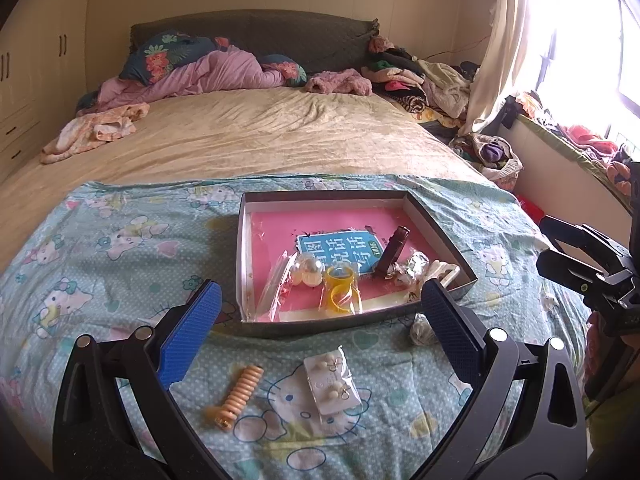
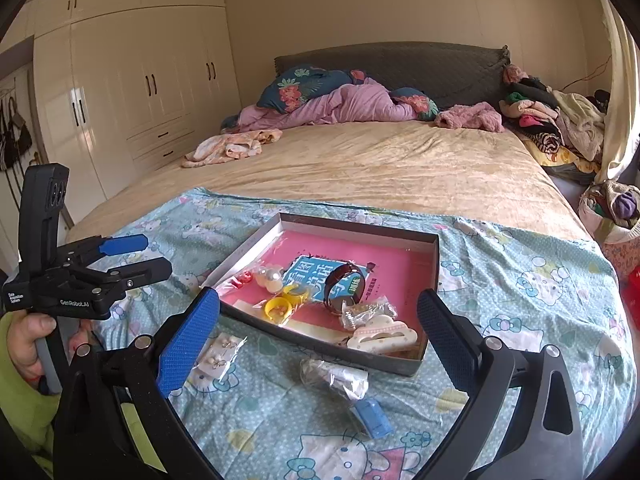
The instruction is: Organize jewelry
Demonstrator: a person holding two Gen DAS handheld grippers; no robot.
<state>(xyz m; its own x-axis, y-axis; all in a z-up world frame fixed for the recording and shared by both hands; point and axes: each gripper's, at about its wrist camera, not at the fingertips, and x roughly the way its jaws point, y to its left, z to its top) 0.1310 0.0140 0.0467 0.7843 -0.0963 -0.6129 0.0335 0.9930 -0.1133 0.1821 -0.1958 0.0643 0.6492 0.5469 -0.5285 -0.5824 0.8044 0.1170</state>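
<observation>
Just ahead of left gripper point(image 1: 320, 316) (empty): earring card point(image 1: 331, 380).

- The contents of the crumpled clear bag point(image 2: 336, 376) in front of the box point(image 2: 436, 264) cannot be made out.
- The person's hand point(image 2: 28, 340) is cut off by the picture's left edge.
</observation>
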